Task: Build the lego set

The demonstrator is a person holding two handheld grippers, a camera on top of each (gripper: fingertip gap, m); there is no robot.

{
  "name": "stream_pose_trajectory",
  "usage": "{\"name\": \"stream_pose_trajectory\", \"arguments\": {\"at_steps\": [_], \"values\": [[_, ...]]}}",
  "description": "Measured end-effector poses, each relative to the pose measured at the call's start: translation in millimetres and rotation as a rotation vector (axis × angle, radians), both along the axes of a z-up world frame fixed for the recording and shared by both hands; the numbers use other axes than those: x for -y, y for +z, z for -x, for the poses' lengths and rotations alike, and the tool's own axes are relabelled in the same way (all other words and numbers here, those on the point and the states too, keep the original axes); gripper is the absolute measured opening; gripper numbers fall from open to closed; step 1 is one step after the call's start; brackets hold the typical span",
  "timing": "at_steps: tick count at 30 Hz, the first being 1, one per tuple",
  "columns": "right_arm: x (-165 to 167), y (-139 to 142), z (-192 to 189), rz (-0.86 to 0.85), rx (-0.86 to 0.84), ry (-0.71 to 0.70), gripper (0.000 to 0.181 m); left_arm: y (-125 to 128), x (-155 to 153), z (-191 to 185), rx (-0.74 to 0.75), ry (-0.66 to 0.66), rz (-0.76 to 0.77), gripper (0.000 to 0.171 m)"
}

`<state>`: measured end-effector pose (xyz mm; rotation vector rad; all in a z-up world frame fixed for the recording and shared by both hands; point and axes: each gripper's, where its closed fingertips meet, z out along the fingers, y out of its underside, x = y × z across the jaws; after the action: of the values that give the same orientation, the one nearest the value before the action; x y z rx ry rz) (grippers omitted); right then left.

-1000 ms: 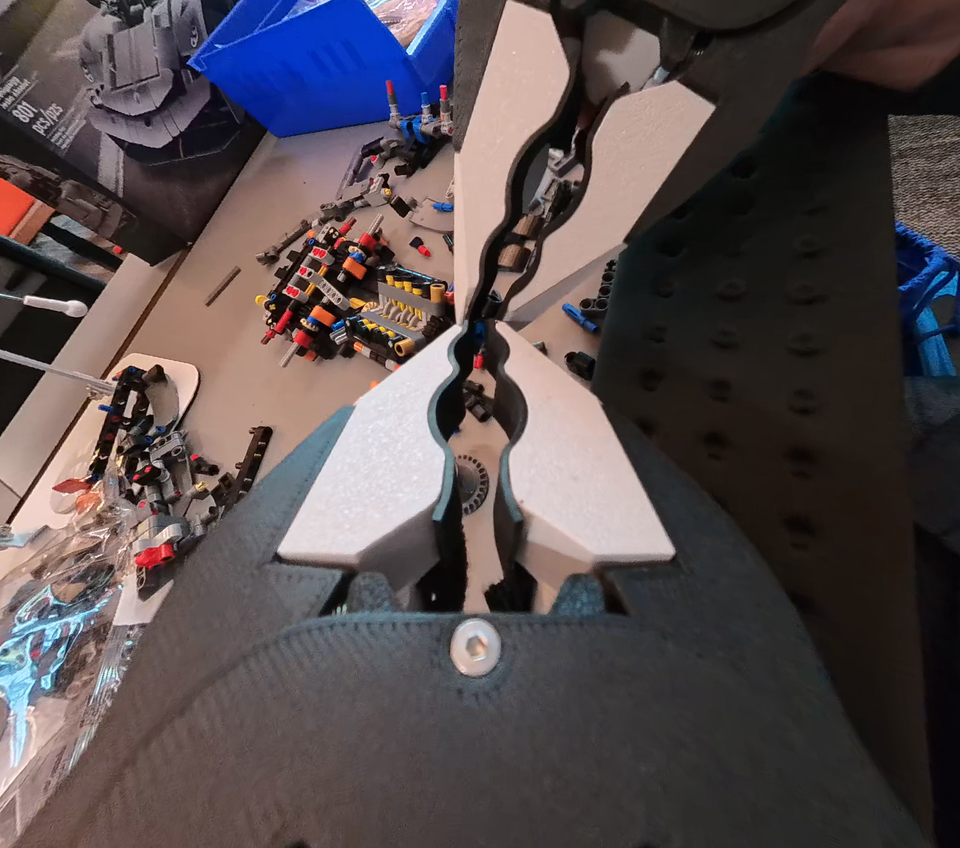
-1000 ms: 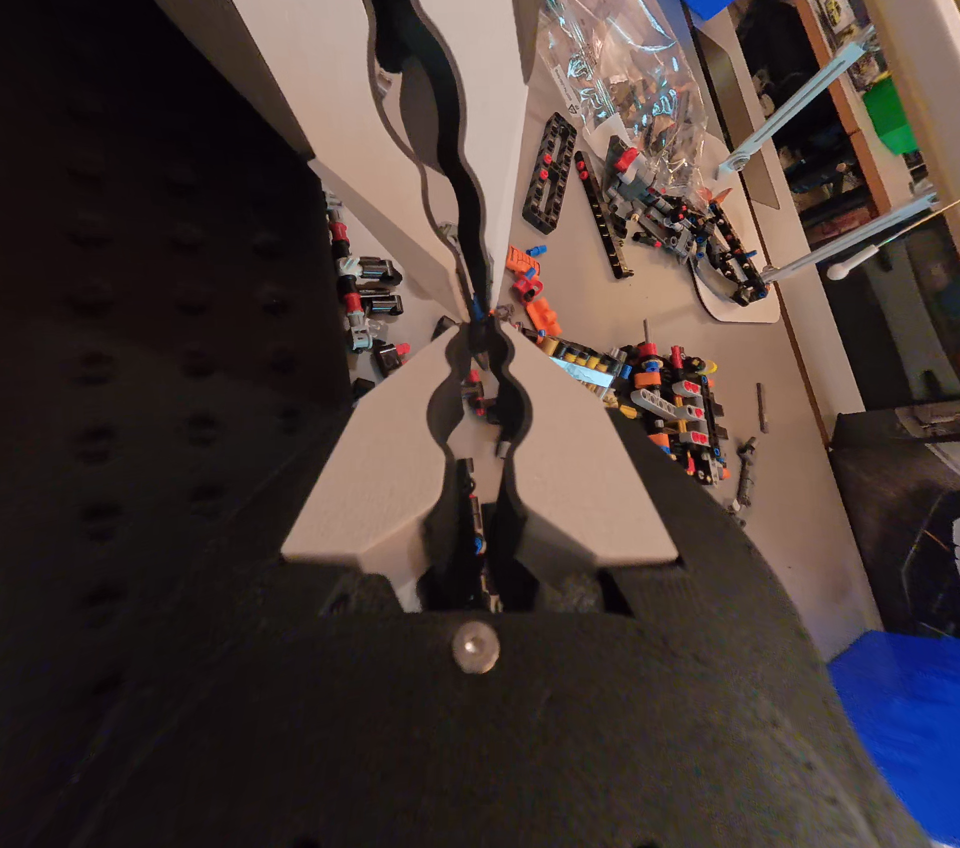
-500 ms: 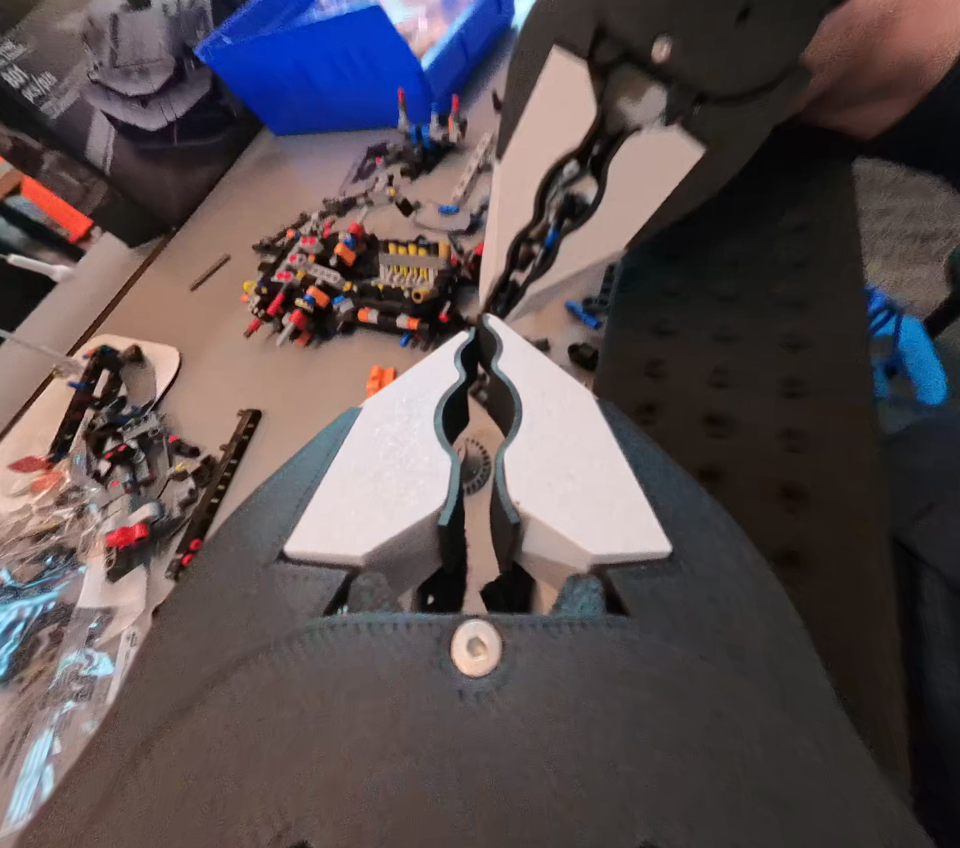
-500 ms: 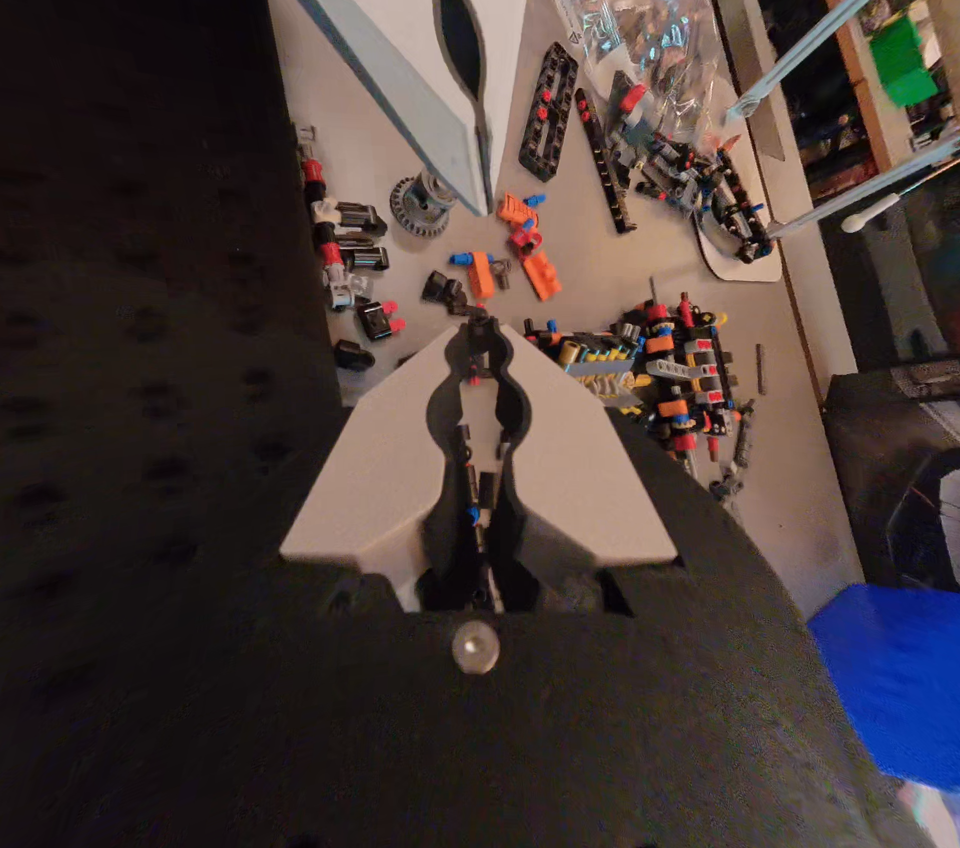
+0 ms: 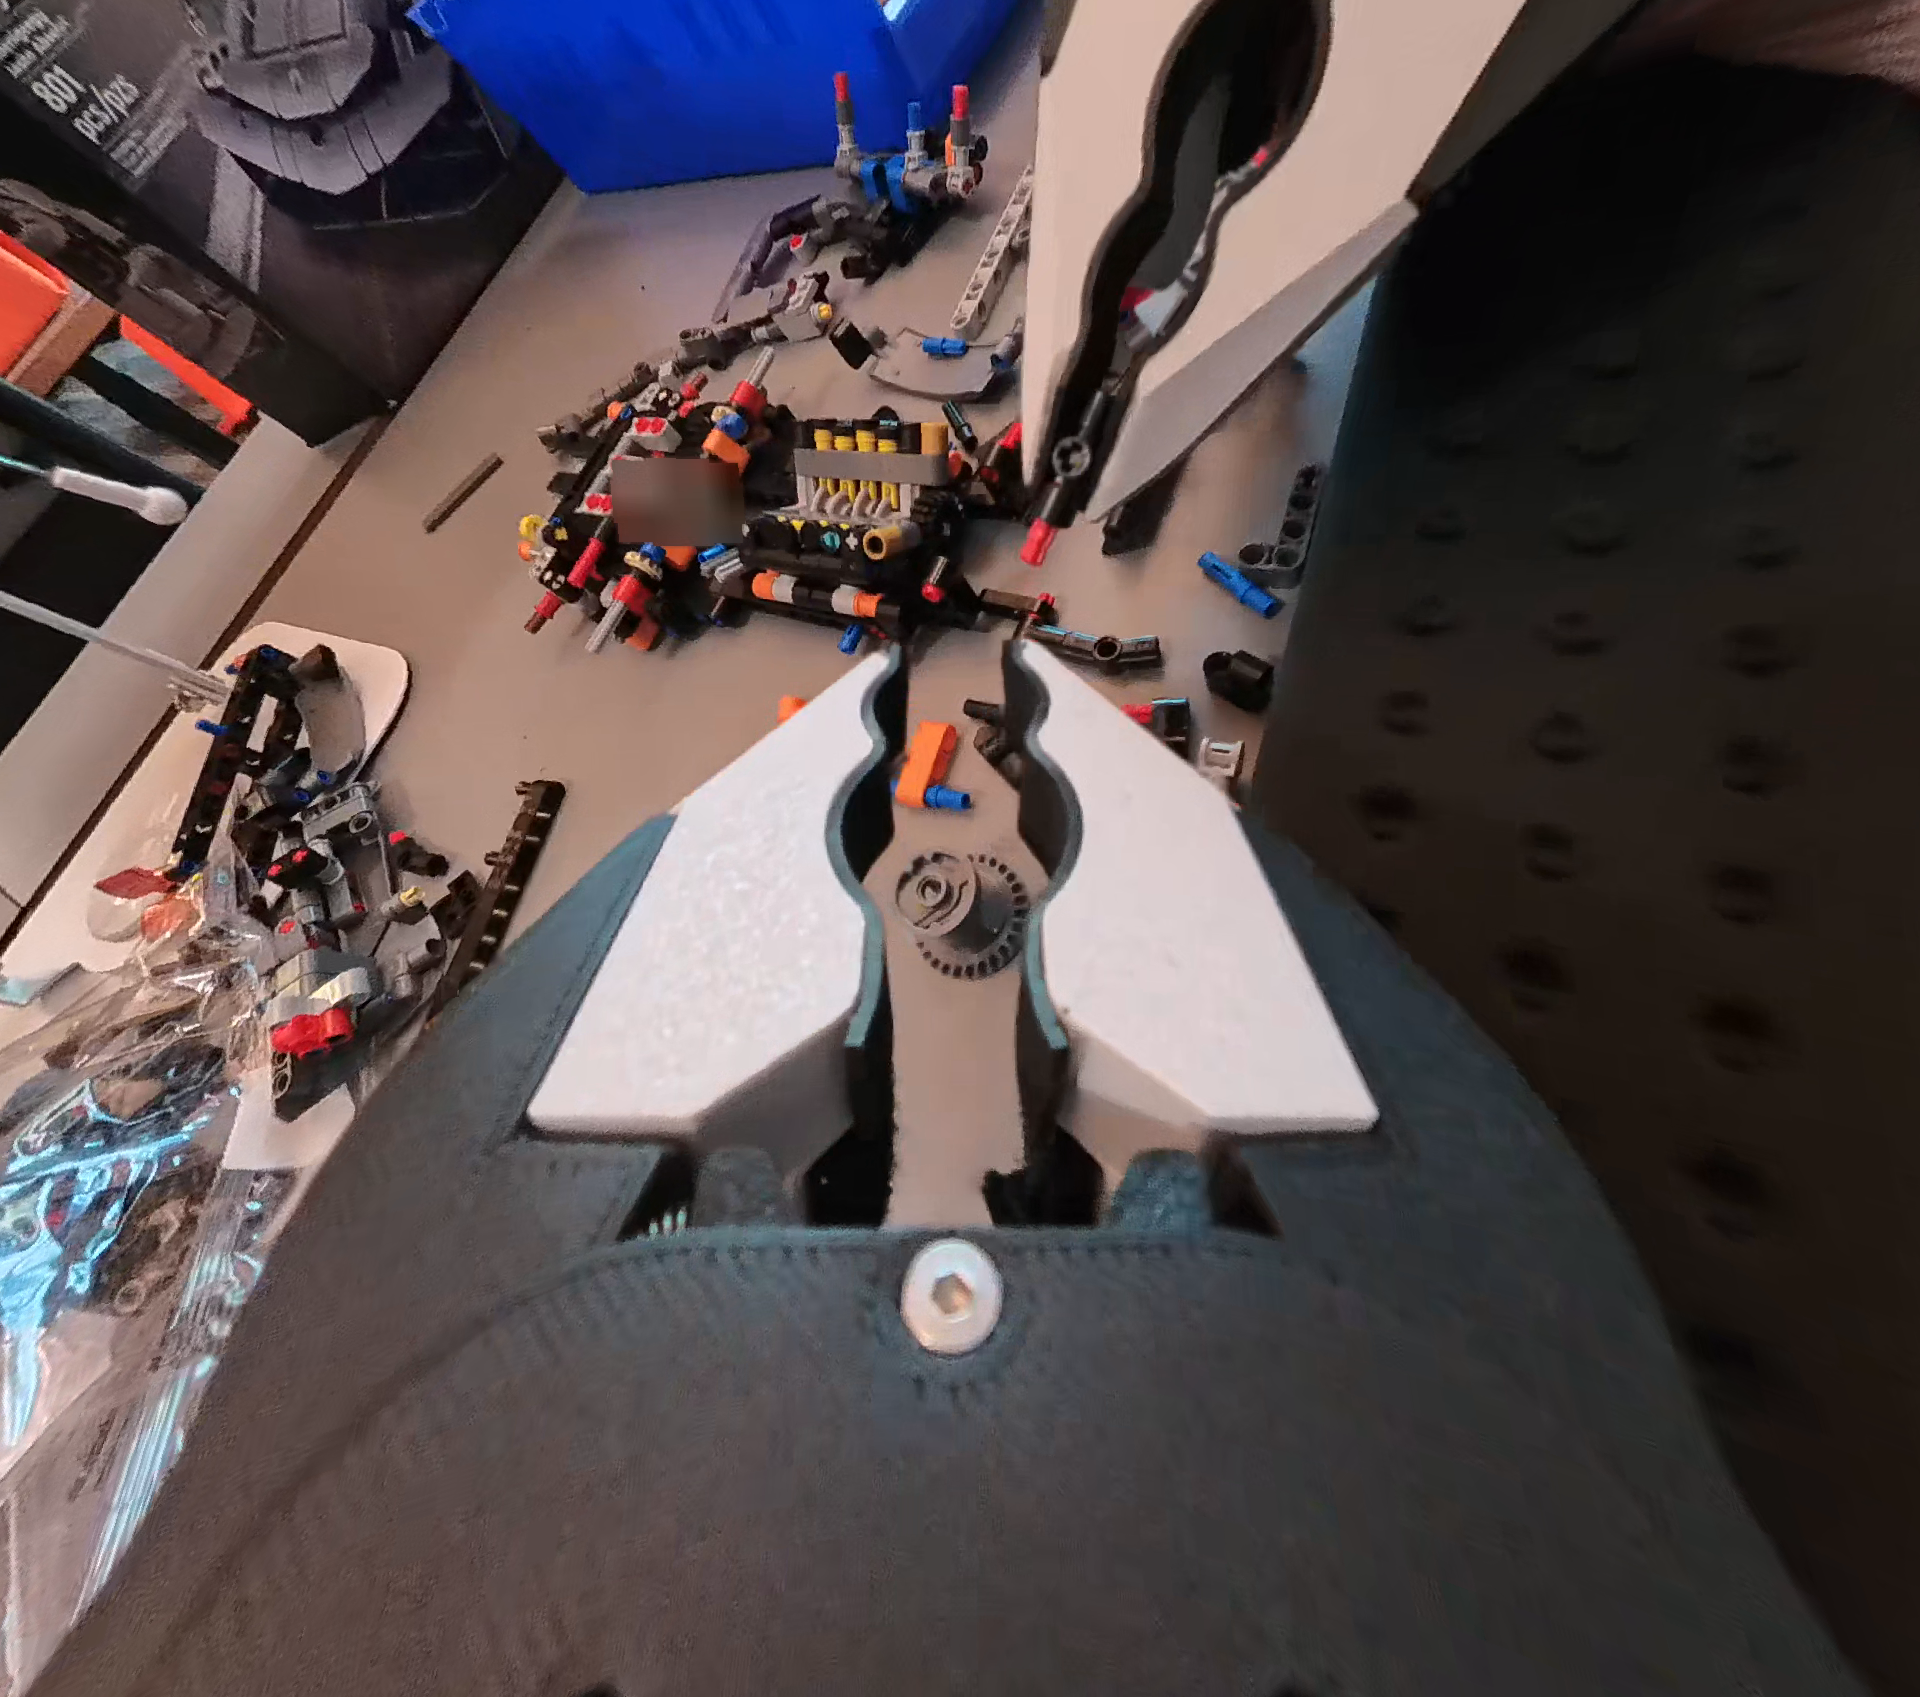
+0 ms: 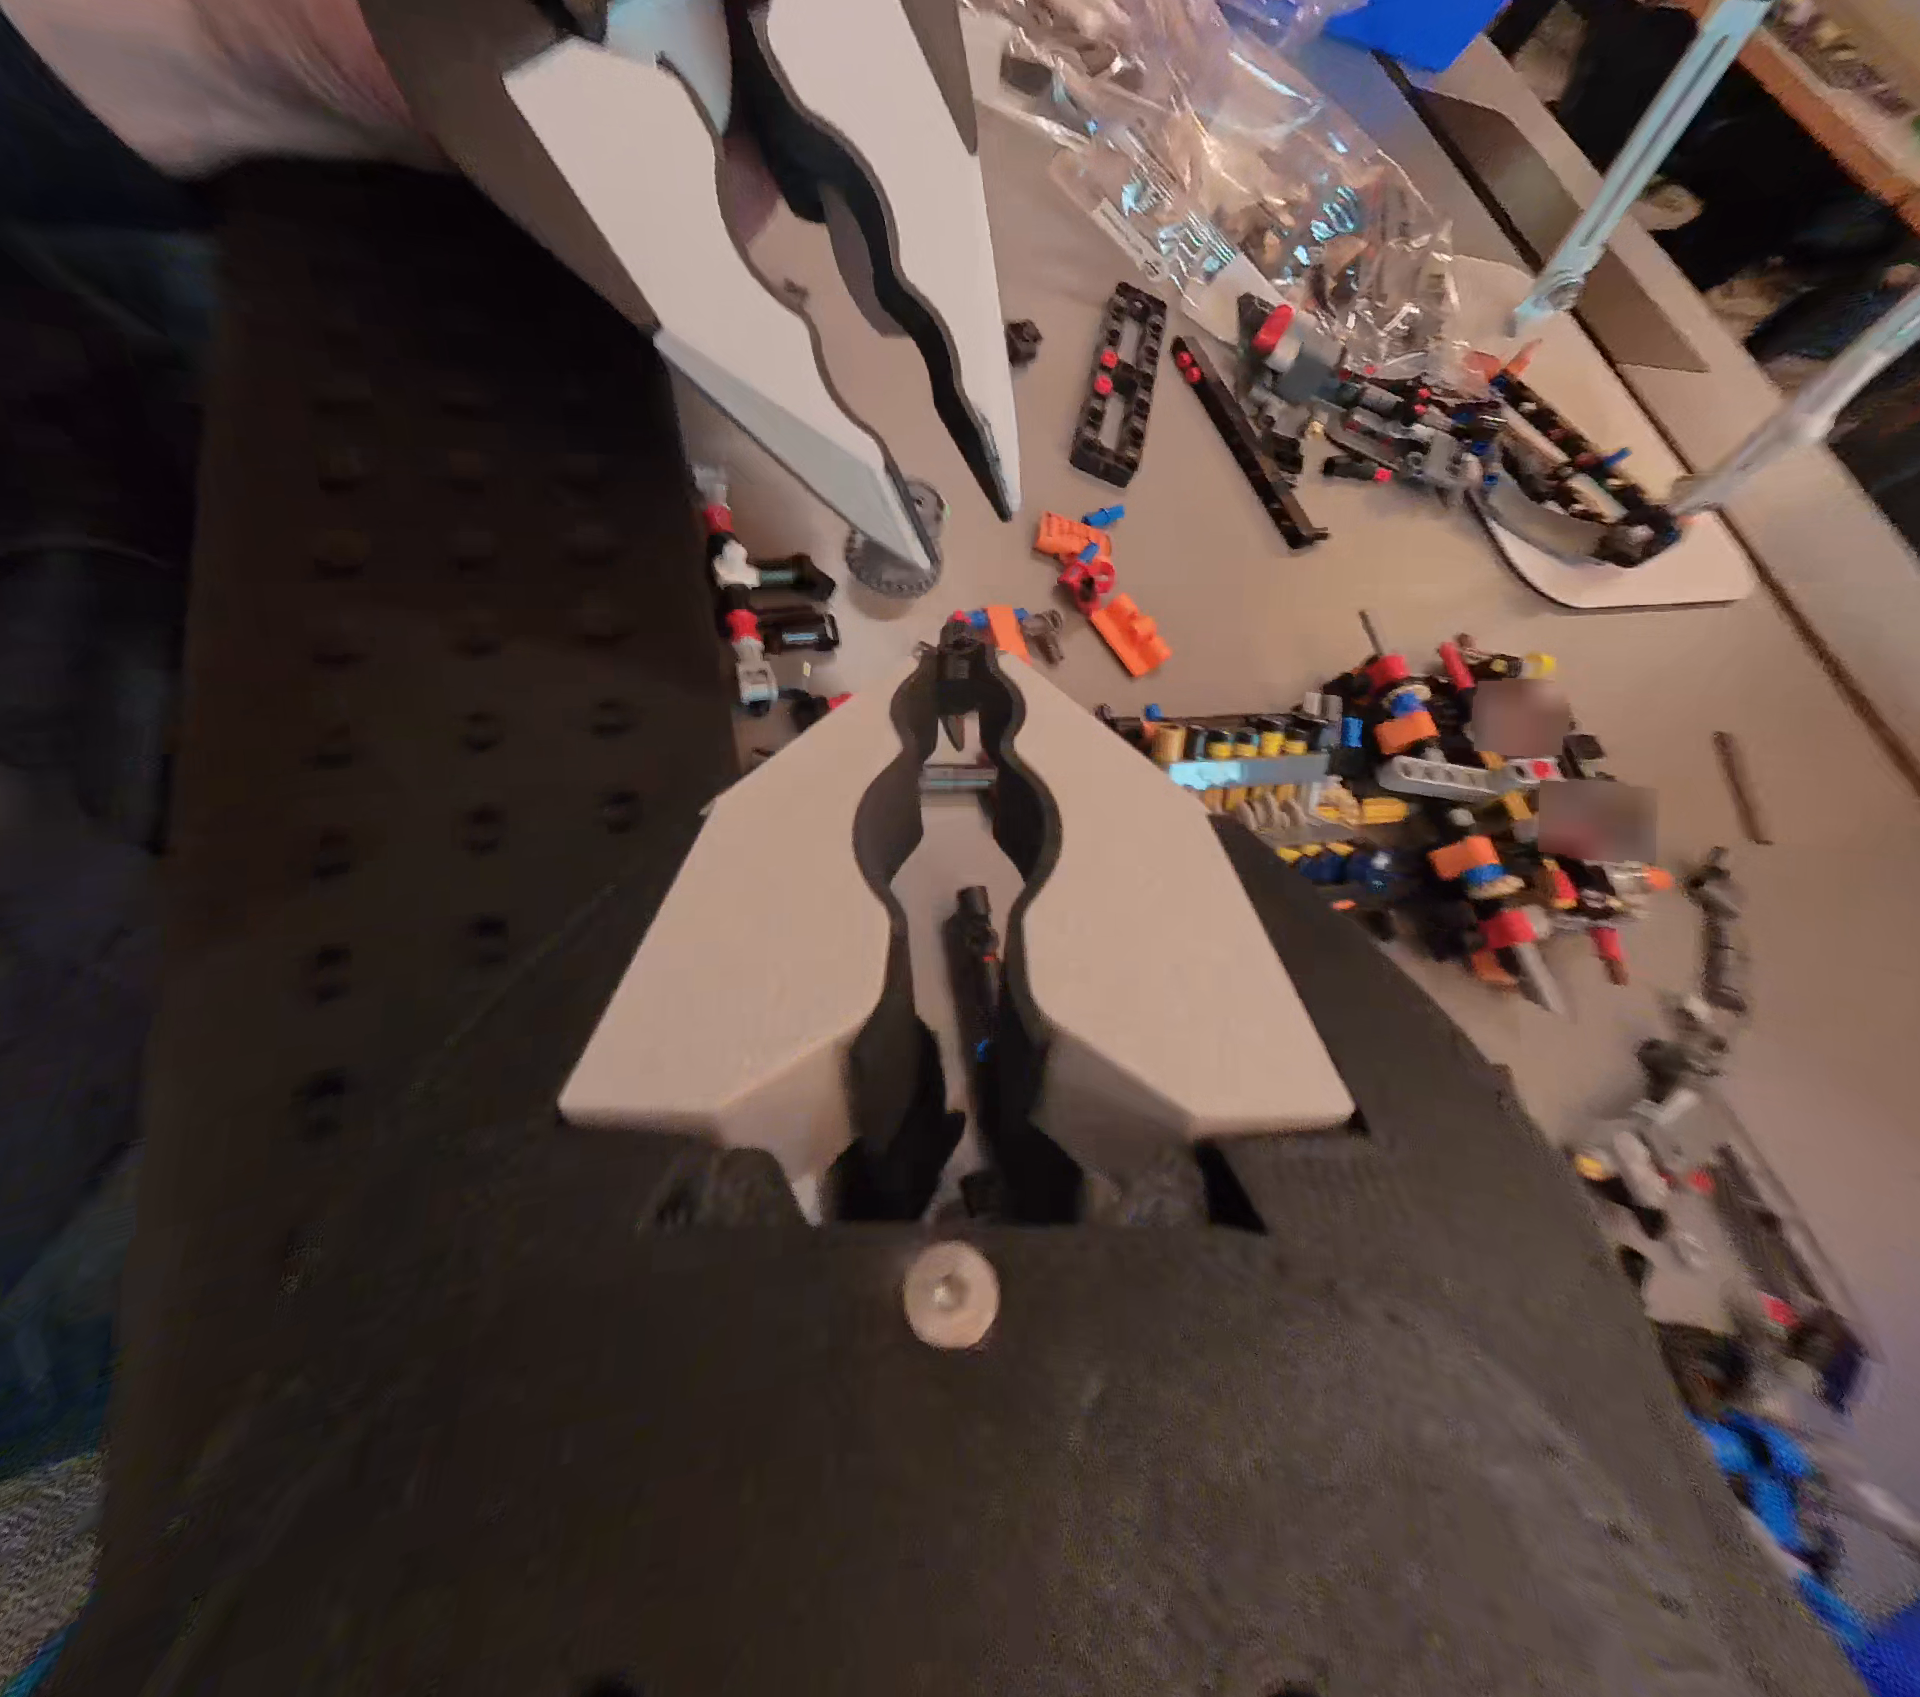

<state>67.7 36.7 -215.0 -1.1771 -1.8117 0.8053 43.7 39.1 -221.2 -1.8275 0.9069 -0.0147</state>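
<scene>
My left gripper (image 5: 953,658) is open and empty, its tips low over the grey table (image 5: 468,712). A dark grey gear (image 5: 956,909) and an orange piece (image 5: 925,759) lie on the table between its fingers. My right gripper (image 6: 956,660) is shut on a small black connector (image 6: 954,660) with a red pin. In the left wrist view the right gripper (image 5: 1070,484) points down beside the partly built model (image 5: 821,525). In the right wrist view the left gripper (image 6: 958,527) hovers over the gear (image 6: 883,572), and the model (image 6: 1403,795) lies to the right.
A blue bin (image 5: 707,37) and the set's box (image 5: 260,37) stand at the back. Clear bags of parts (image 6: 1195,141) and a white card (image 5: 343,691) with pieces lie near the table's edge. Loose orange pieces (image 6: 1127,634) and a black frame (image 6: 1117,390) are scattered about.
The two grippers, tip to tip a second ago, have drawn apart. My left gripper has opened and pulled back. My right gripper stays shut on the small black piece.
</scene>
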Motion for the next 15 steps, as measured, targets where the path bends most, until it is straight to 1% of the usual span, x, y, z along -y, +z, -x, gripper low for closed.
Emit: {"name": "stream_pose_trajectory", "arguments": {"at_steps": [3,6,10,13,15], "values": [[3,3,-1,0.066,-0.011,0.021,0.005,2,1,-6,-0.009,-0.021,-0.015,0.019],[10,7,-1,0.088,-0.028,0.058,0.005,2,1,-16,-0.038,-0.045,-0.033,0.020],[12,2,0,0.066,-0.004,0.061,0.005,3,1,-25,-0.092,-0.059,-0.074,0.011],[11,2,-1,0.057,0.001,0.058,0.005,-3,1,-26,-0.137,-0.060,-0.069,0.002],[11,0,0,0.043,0.008,0.061,0.005,-4,2,-25,-0.173,-0.057,-0.079,0.002]]}}
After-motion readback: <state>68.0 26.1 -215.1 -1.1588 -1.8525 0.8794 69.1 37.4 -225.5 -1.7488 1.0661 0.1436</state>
